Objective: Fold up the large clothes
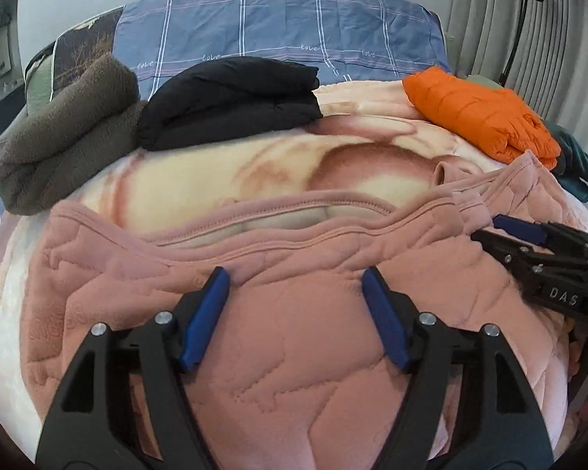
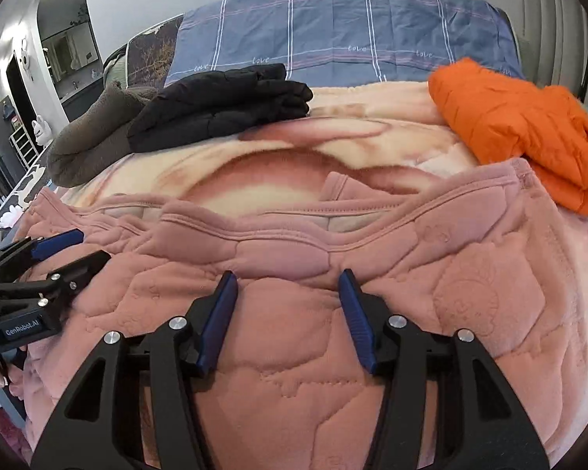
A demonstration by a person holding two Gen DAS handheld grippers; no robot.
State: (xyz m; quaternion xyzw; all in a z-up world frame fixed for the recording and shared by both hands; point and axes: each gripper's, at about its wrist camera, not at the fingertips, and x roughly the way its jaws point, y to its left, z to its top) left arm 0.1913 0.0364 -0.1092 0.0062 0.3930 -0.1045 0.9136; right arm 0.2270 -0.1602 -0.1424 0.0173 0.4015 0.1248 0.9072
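A large pink quilted garment [image 1: 294, 352] lies spread across the bed, its ribbed hem edge [image 1: 278, 246] running left to right ahead of the fingers. My left gripper [image 1: 293, 272] hovers over it with the blue pads apart and nothing between them. My right gripper [image 2: 287, 274] stands open over the same garment [image 2: 294, 352], a little narrower, also with nothing gripped. Each gripper shows in the other's view: the right one [image 1: 486, 229] at the right edge, the left one [image 2: 92, 244] at the left edge, both near the hem.
On the cream and pink blanket [image 1: 215, 172] behind the garment sit a folded black jacket [image 1: 231, 98], a brown fleece [image 1: 66, 129] and an orange puffer jacket [image 1: 478, 113]. A teal cloth [image 1: 576, 164] lies at the far right. A blue checked sheet [image 1: 278, 19] covers the bed's head.
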